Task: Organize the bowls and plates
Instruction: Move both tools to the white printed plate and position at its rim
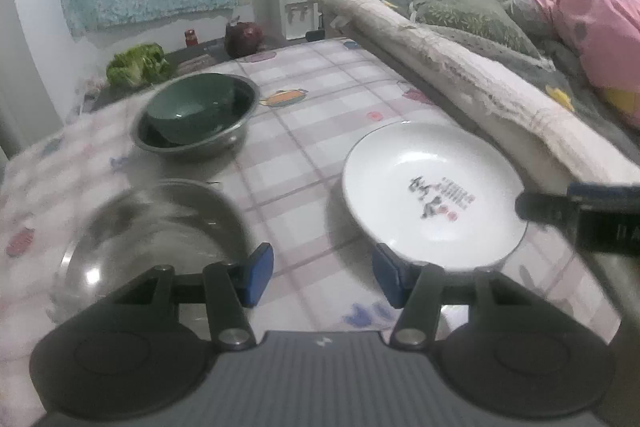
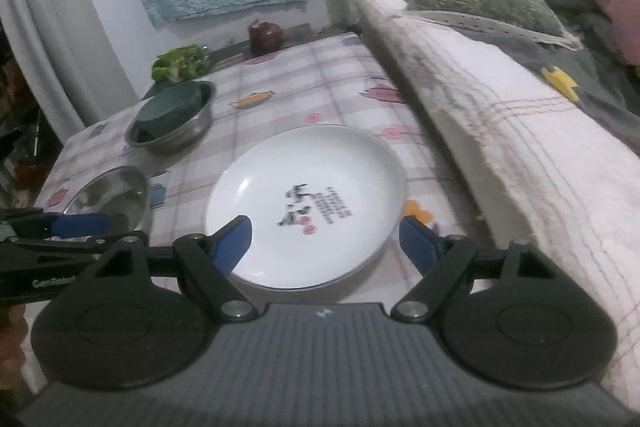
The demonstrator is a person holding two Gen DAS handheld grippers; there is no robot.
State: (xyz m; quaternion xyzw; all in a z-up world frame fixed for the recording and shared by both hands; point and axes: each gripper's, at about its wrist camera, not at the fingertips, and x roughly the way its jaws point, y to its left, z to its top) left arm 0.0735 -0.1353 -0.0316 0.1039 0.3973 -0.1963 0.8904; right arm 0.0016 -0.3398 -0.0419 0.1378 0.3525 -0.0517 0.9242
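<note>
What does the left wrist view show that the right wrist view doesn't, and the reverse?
Left only: the dispenser's white base and a red jar by the wall.
Right only: the left gripper's blue finger from the side, and a curtain.
Both: white plate, green bowl inside a steel bowl, a steel dish, lettuce.

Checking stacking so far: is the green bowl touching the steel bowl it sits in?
Touching. In the left wrist view the green bowl sits tilted inside the steel bowl, leaning against its inner wall.
</note>
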